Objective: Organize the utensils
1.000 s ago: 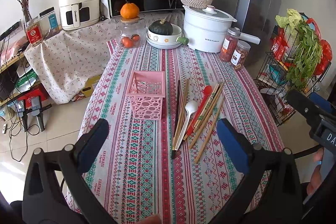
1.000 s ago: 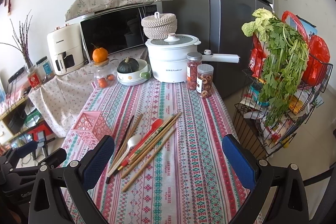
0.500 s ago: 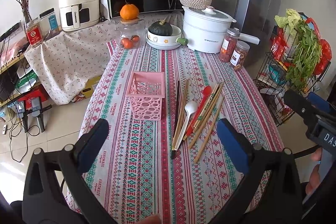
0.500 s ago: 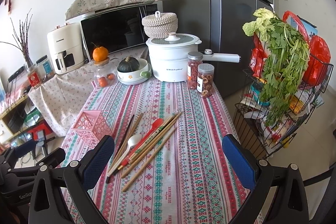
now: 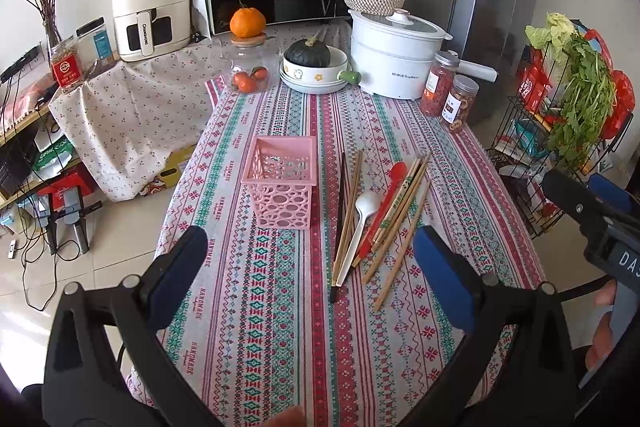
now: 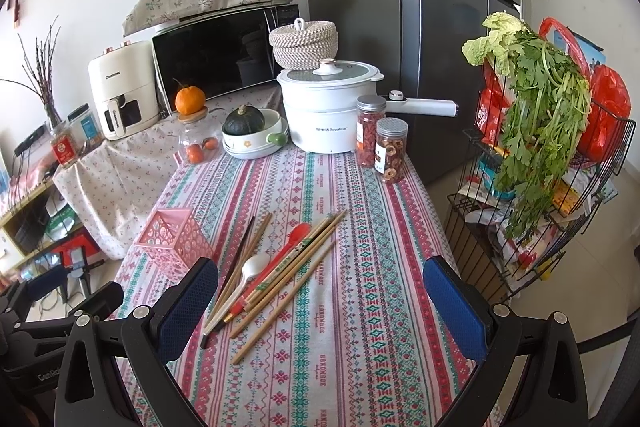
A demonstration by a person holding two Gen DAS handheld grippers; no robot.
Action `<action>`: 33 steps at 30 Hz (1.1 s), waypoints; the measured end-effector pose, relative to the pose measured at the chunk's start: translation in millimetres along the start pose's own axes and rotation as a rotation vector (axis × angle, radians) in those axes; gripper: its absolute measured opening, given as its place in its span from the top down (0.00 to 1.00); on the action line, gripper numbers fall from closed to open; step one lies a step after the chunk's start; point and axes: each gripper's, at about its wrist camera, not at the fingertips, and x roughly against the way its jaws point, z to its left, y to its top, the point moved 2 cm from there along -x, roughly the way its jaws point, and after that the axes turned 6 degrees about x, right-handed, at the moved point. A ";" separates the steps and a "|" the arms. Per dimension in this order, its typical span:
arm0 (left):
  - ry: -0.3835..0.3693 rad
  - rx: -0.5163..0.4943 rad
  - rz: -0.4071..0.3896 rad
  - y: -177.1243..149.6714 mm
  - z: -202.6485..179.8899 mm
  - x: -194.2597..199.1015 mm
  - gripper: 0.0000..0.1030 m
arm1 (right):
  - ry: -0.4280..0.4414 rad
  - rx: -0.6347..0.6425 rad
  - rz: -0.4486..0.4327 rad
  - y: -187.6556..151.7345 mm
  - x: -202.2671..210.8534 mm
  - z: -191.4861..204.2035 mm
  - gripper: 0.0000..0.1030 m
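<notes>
1. Left gripper [image 5: 308, 267]: jaws wide, holding nothing, hovering above the near part of the worktop [image 5: 280, 327].
2. Right gripper [image 6: 320, 301]: jaws wide too, holding nothing. Its body shows at the right edge of the left wrist view, off the worktop's right side.
3. Utensils lie loose on the striped cloth, none in the pink basket [image 5: 282, 187] yet: dark chopsticks [image 5: 341, 203], white spoon [image 5: 362, 223], red spoon [image 5: 386, 199], wooden chopsticks [image 5: 404, 211].
4. Basket stands upright just left of the pile, a narrow strip of cloth between it and the dark chopsticks.
5. Key relation: the utensils' long axes run roughly away from the person, fanned, far ends leaning right. Near ends point back toward the jaws.
6. From the left jaws the pile is ahead and slightly right of centre; the basket is ahead and slightly left.
7. From the right jaws the pile is ahead and left, near ends beside the left finger [image 6: 186, 301].
8. Judgement: both arms are about equally near. The jaw gap already lies across the shafts, so little wrist turn should be needed.
9. Risk: sticks overlap and touch, so a grab may take several or roll neighbours.
</notes>
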 end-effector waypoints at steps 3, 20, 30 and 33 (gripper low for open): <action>0.002 -0.010 -0.004 0.8 -1.7 -1.3 0.01 | -0.010 0.011 0.012 0.1 -6.3 -0.9 0.00; -0.057 -0.106 -0.017 33.6 -34.5 -35.2 0.01 | 0.099 -0.077 0.164 10.8 -68.5 -38.3 0.00; -0.033 -0.180 0.136 63.9 -57.4 -74.1 0.01 | 0.153 -0.189 0.257 39.4 -106.8 -72.7 0.00; -0.039 -0.196 0.176 73.1 -67.4 -93.0 0.01 | 0.136 -0.209 0.293 42.8 -127.0 -83.1 0.00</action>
